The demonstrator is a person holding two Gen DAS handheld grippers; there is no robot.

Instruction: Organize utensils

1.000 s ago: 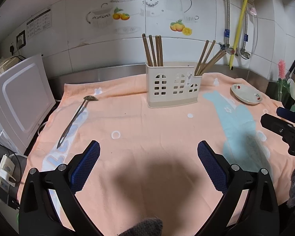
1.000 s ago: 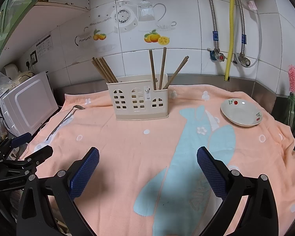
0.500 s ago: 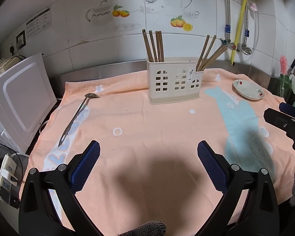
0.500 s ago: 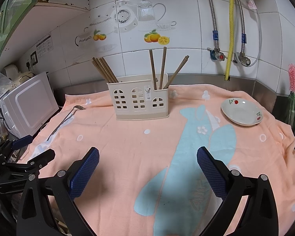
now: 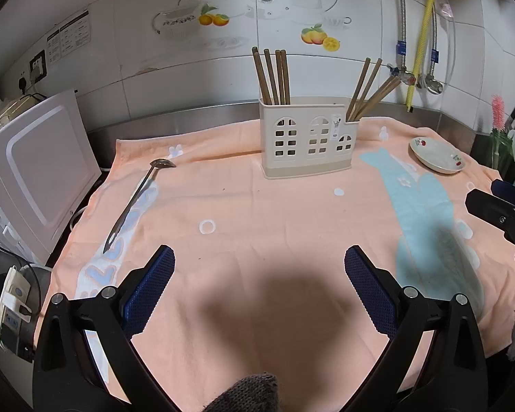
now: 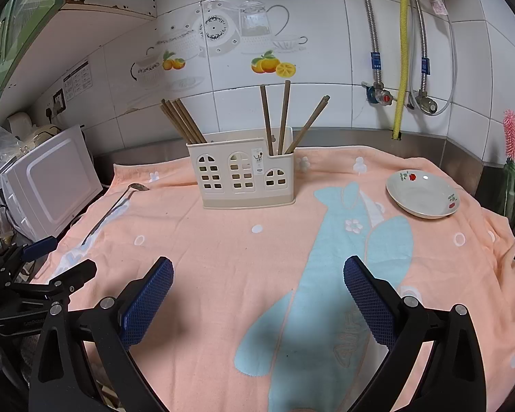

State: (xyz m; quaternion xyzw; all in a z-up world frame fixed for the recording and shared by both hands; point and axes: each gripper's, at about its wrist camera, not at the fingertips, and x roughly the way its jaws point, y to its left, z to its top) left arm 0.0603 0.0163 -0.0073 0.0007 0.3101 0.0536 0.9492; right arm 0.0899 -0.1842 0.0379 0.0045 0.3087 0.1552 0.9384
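both grippers [image 5: 259, 261] [image 6: 257, 273] hover level, jaws spread, above the towel [image 5: 274, 226].

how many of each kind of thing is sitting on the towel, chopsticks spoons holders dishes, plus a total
chopsticks: 8, with 4 in the left end of the holder and 4 in the right end
spoon: 1, lying flat on the towel
holder: 1
dish: 1
total: 11

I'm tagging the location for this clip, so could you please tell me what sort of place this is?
Most likely a home kitchen counter: a tiled wall with teapot and fruit decals, a utensil holder with chopsticks, a microwave-like white appliance, and water pipes.
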